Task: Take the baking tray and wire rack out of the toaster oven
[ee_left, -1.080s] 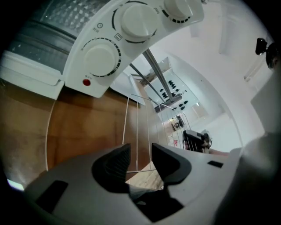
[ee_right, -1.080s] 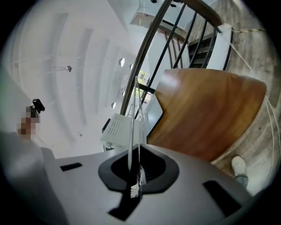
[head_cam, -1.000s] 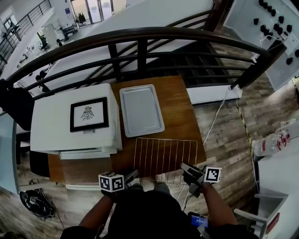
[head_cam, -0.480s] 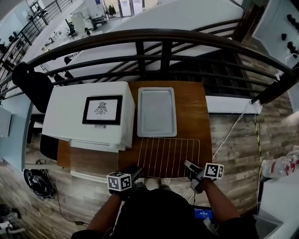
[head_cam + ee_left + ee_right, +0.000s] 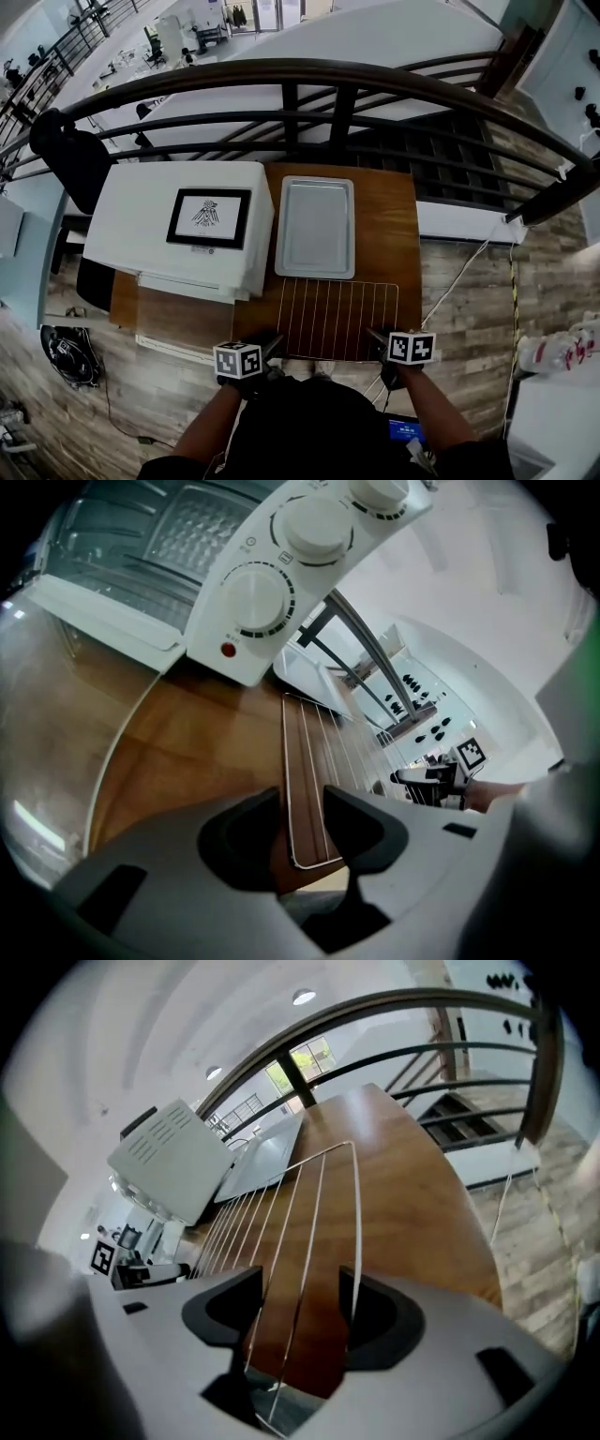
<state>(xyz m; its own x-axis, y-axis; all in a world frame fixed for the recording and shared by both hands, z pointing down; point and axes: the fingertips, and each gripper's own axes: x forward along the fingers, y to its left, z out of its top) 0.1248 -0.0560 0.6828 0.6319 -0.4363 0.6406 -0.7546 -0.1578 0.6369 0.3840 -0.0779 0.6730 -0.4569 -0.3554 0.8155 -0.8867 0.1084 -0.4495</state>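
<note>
Jaws of the left gripper (image 5: 302, 803) stand about half apart. The near left corner of the wire rack (image 5: 337, 319) lies in the gap between them, and no pad is seen pressing on it. The right gripper (image 5: 300, 1283) has its jaws wide; they have just been opening. The rack's near right corner, with a few of its wires, runs between them without touching the pads.

Ahead of both grippers the rack lies flat on the wooden table (image 5: 386, 234), its near edge at the table's near edge. Left of the left gripper, just beside the rack, the glass door (image 5: 183, 323) of the toaster oven (image 5: 131, 225) hangs open and level, jutting toward the person. Ahead of that gripper and slightly left is the oven's front panel with its white knobs (image 5: 258, 602).

Beyond the rack's far edge the baking tray (image 5: 316, 228) lies flat on the table, close against the oven's right side. The rack lies between it and both grippers. Both tray and rack are out of the oven. A black-framed card (image 5: 208, 217) lies on the oven's top.

Past the table's far edge curves a dark railing (image 5: 328, 73). Right of the right gripper is plank floor (image 5: 469, 319) with a white cable (image 5: 457, 274) trailing across it.
</note>
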